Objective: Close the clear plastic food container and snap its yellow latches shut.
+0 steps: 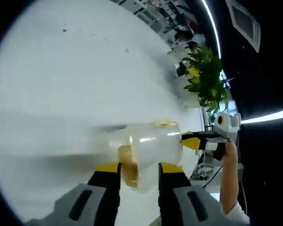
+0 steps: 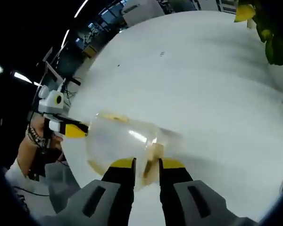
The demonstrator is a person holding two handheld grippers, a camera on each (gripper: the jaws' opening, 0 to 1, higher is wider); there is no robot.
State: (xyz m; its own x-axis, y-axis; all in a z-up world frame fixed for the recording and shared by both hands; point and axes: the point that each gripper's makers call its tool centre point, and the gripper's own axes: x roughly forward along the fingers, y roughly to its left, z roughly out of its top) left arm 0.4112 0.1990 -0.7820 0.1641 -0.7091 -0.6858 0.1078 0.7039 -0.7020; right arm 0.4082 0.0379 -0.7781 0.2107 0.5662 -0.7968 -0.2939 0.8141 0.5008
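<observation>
Left gripper view gives me my own left gripper rising from the bottom, its yellow-tipped black jaws set narrowly on either side of the near edge of the clear plastic food container. The container sits on the white table, blurred in this picture, with a yellow latch showing between my jaws and a thin yellow strip along its far rim. I read the left jaws as closed on the container's edge, since its wall fills the gap between the tips. At the container's far side the right gripper comes in from the right, its yellow tip touching or just beside the container wall, with a person's hand behind it. A leafy green plant stands beyond the table edge. In the right gripper view my right gripper comes up from the bottom, jaws narrow and pinching the container at its near rim, where a pale yellow latch sits in the gap. The left gripper reaches in from the left, its yellow tip at the container's wall, held by a hand. Green and yellow leaves hang at the upper right over the table.
</observation>
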